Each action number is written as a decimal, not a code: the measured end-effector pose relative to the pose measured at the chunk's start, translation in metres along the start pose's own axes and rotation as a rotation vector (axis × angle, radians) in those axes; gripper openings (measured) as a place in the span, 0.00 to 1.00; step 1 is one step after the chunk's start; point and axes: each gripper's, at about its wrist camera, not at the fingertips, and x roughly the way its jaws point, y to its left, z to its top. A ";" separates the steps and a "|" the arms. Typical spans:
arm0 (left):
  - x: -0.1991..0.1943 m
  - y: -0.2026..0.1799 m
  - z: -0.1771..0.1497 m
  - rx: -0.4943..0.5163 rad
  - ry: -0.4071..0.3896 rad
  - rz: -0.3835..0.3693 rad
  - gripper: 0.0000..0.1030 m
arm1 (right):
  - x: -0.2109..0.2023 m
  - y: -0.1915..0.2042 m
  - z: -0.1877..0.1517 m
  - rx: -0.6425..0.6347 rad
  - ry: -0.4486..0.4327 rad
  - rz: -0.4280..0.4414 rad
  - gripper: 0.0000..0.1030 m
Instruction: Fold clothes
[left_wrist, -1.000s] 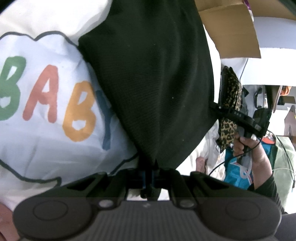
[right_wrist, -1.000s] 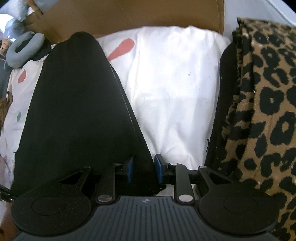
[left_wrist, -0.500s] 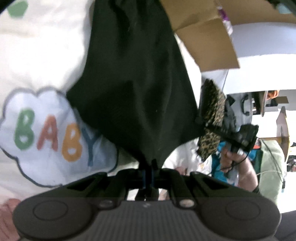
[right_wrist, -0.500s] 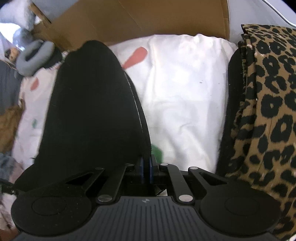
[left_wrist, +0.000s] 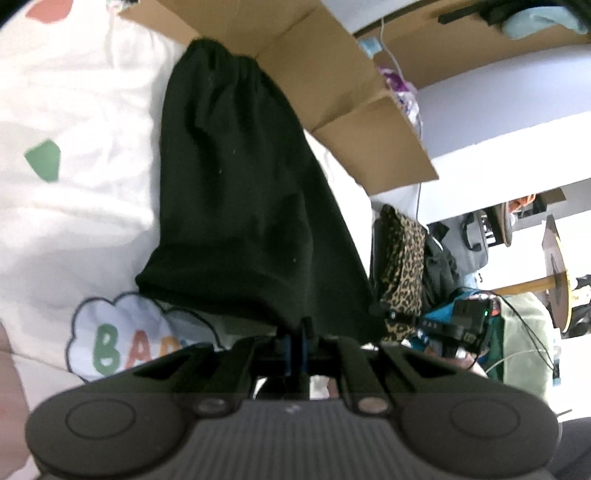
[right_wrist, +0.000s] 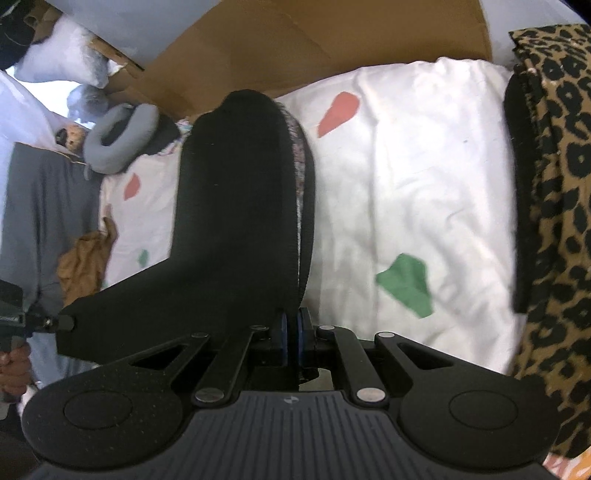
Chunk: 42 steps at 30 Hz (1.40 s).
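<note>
Pinching opposite corners of the black garment (left_wrist: 236, 206), the left hand-held gripper (left_wrist: 295, 341) and right hand-held gripper (right_wrist: 293, 334) are clamped tight, stretching it above the bed (right_wrist: 406, 192) for folding.

cardboard box (left_wrist: 332, 85), grey neck pillow (right_wrist: 118, 140)

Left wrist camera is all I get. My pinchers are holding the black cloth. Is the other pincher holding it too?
Observer: Yes. The right gripper is shut on another corner of the black garment.
Operator: What's next to it over there?
Observer: A leopard-print garment lies folded at the right edge of the white bedding.
Operator: Anything I can't see at all?
Observer: A grey neck pillow sits at the far left by the cardboard box.
</note>
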 end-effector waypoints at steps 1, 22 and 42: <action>-0.004 -0.002 0.001 0.000 -0.007 0.000 0.05 | 0.000 0.003 -0.002 0.002 0.006 0.011 0.02; -0.041 0.081 -0.041 -0.107 0.062 0.148 0.05 | 0.034 0.059 -0.063 -0.102 0.285 0.149 0.02; 0.006 0.148 -0.058 -0.135 0.151 0.232 0.05 | 0.082 0.022 -0.083 -0.027 0.341 0.053 0.17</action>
